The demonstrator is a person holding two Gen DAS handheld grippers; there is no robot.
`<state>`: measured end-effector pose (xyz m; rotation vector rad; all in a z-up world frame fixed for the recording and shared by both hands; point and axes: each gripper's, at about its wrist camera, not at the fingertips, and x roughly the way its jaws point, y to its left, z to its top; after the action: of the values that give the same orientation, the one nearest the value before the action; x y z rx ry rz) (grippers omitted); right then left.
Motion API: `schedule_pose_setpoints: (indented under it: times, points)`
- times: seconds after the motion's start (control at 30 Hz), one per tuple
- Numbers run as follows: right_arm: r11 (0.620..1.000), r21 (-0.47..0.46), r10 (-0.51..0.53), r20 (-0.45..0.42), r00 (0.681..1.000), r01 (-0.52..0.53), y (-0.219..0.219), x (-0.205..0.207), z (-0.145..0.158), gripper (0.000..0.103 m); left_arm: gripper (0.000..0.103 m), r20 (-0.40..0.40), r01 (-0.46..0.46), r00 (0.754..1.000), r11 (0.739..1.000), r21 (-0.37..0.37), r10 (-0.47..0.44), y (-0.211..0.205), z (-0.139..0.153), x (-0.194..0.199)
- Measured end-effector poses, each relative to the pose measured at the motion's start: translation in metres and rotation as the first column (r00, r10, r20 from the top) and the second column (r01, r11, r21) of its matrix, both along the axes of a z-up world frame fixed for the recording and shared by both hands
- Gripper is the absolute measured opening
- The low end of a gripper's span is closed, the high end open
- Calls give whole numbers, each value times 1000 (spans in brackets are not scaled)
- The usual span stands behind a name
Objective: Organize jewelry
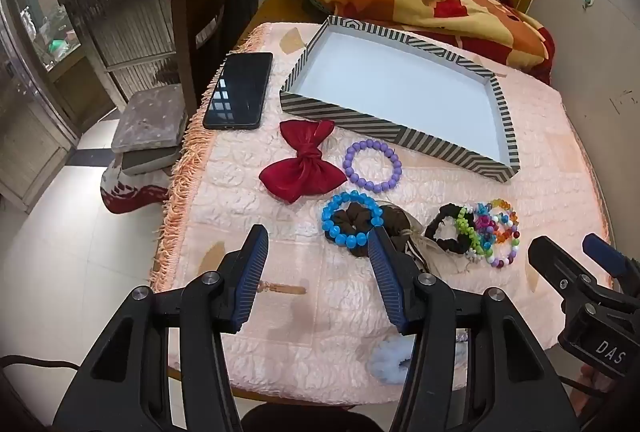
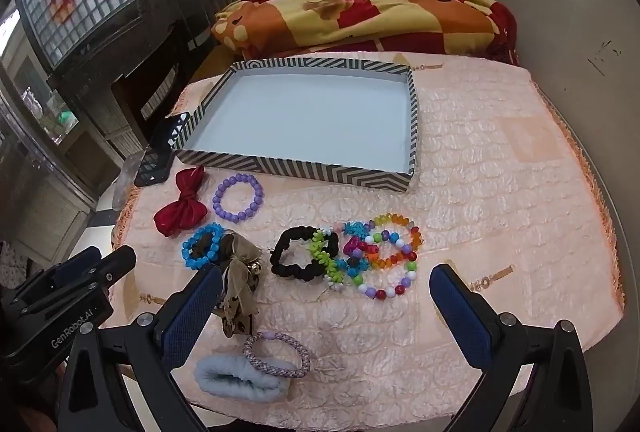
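- Holding both pairs of jaws spread and empty, we hover the left gripper (image 1: 318,248) and right gripper (image 2: 326,292) over the tabletop's near edge.
- Between the right jaws lie the black scrunchie (image 2: 298,258) and mixed bead bracelets (image 2: 380,256).
- Beyond them, the empty striped tray (image 2: 412,136) waits toward the far edge, so we judge the right gripper nearer.

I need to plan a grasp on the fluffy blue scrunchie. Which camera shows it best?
The right wrist view: the fluffy blue scrunchie lies whole near the table's front edge. In the left wrist view only part shows, behind a finger.
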<state>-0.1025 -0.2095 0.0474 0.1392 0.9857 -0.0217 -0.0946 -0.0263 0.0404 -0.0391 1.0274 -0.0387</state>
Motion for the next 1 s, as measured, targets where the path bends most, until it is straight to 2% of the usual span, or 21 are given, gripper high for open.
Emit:
schedule_pose_setpoints:
  times: [0.3, 0.33, 0.43, 0.47, 0.7, 0.8, 1.0]
  points:
    - [1000, 0, 8, 7, 1000, -8, 0, 1, 5, 103, 52, 0, 3, 1000, 1000, 1, -3, 1, 0, 0]
    - [1000, -23, 1, 13, 1000, -1, 2, 5, 9, 103, 52, -1, 5, 1000, 1000, -1, -5, 1, 0, 0]
    - [1000, -14, 0, 10, 1000, 0, 1, 1, 13, 103, 52, 0, 3, 1000, 1000, 0, -3, 1, 1, 0]
    - [1000, 23, 8, 3, 1000, -8, -1, 2, 5, 103, 52, 1, 3, 1000, 1000, 1, -3, 2, 1, 0]
    - [1000, 11, 23, -13, 1000, -22, 3, 2, 5, 103, 52, 0, 4, 1000, 1000, 0, -4, 2, 1, 0]
    - [999, 46, 17, 9, 1000, -18, 2, 0, 5, 103, 52, -1, 3, 1000, 1000, -2, -3, 2, 1, 1]
    - [999, 29, 17, -28, 999, -16, 0, 2, 4, 103, 52, -4, 1, 1000, 1000, -1, -1, 5, 2, -1]
